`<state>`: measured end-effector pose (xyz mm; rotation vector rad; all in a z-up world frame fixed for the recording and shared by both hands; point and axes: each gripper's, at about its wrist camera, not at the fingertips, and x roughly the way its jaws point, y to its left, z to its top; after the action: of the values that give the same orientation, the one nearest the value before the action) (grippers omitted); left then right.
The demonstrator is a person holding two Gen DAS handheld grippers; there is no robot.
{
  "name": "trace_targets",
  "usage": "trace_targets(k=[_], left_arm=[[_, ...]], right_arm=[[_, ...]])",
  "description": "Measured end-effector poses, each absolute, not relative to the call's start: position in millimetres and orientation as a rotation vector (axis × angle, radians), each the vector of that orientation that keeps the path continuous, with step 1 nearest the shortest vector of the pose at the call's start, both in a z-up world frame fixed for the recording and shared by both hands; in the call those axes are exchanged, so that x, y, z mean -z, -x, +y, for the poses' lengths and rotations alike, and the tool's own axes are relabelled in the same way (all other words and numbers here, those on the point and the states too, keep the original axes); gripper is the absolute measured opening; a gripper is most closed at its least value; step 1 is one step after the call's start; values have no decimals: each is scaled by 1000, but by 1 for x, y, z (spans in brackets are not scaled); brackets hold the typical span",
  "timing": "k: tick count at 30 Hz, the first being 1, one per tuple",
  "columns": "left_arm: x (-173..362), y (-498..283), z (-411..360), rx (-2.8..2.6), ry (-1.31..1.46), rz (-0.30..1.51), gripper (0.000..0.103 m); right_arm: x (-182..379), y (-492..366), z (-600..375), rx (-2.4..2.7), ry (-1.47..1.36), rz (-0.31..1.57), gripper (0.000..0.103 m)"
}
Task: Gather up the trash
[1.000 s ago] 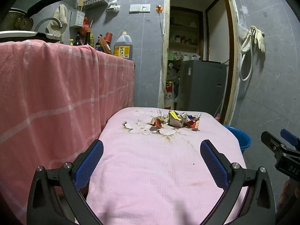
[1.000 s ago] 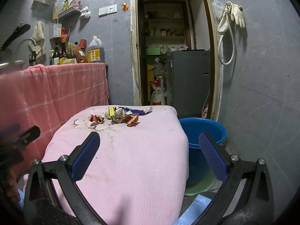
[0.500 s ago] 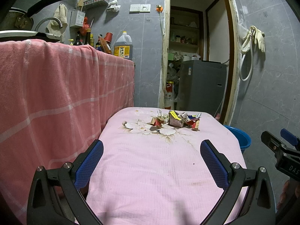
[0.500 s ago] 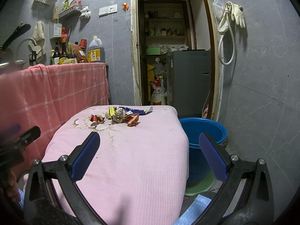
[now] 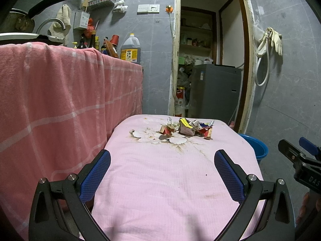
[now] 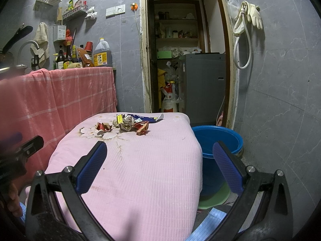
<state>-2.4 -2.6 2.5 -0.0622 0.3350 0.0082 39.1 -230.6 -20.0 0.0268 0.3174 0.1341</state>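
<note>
Nothing had shifted since a second earlier: both hand-held grippers hung in the same spots, the left hand-held gripper (image 5: 162, 172) and the right hand-held gripper (image 6: 159, 166) spread wide and empty. The trash (image 5: 185, 129) lay heaped at the far end of the desk (image 5: 160, 180), well beyond both. Bare pink cloth stretched between. The blue bucket (image 6: 218, 138) stood just beside the desk's right edge.

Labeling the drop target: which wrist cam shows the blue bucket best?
Right wrist: the blue bucket shows its whole open rim and side wall beside the pink-covered table. Left wrist catches only a sliver of it behind the table's far right corner.
</note>
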Motion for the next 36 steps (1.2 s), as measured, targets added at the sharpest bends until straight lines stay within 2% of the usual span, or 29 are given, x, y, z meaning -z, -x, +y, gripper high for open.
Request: trace_targets(k=[36], left_arm=[[2, -1, -7, -6, 63, 338, 101]], right_arm=[[23, -40, -228, -133, -28, 321, 103]])
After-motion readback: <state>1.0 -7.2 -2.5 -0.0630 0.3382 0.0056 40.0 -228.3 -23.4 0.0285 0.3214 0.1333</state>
